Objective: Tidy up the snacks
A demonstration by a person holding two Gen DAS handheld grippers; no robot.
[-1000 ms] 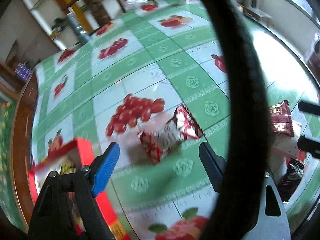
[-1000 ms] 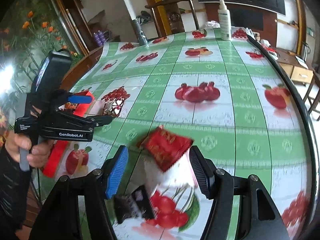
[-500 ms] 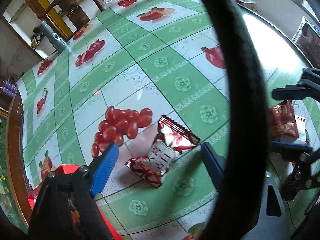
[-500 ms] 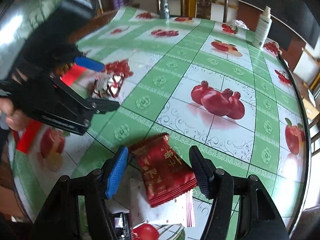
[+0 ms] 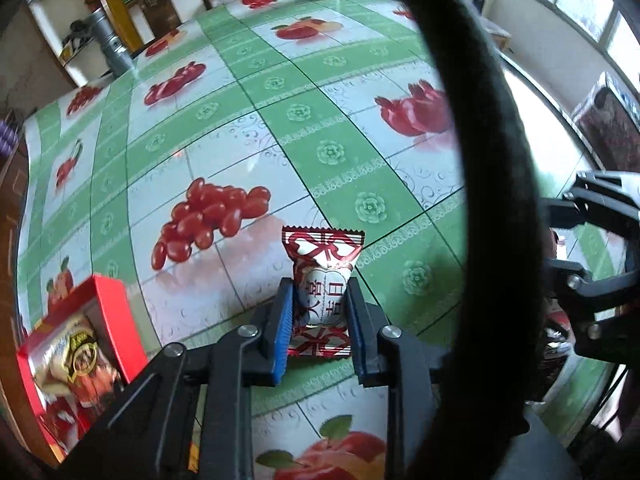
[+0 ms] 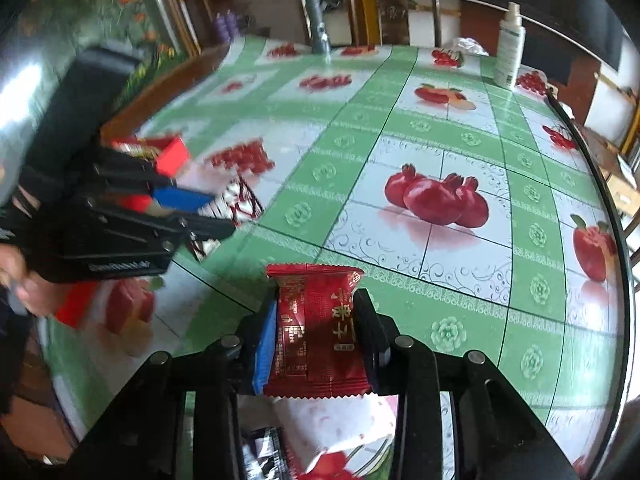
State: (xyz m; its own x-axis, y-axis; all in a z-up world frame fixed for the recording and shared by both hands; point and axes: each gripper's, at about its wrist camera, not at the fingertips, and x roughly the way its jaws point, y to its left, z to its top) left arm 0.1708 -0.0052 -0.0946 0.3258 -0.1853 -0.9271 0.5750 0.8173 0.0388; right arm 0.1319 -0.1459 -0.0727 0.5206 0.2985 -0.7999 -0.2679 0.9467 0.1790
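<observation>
My left gripper (image 5: 319,308) is shut on a red-and-white snack packet (image 5: 322,280) and holds it over the green fruit-print tablecloth (image 5: 280,120). My right gripper (image 6: 316,324) is shut on a dark red snack packet (image 6: 316,328) with gold characters. A red box (image 5: 76,344) with a snack bag inside lies at the lower left of the left wrist view; it also shows in the right wrist view (image 6: 172,152), behind the left gripper (image 6: 208,216).
A white packet (image 6: 332,424) and a dark packet (image 6: 264,452) lie under my right gripper. A white bottle (image 6: 509,46) and a metal flask (image 6: 318,28) stand at the far table edge, with a wooden chair (image 6: 392,4) behind. A black cable (image 5: 480,160) crosses the left wrist view.
Both grippers were open above their packets. Each has closed on its packet and now holds it.
</observation>
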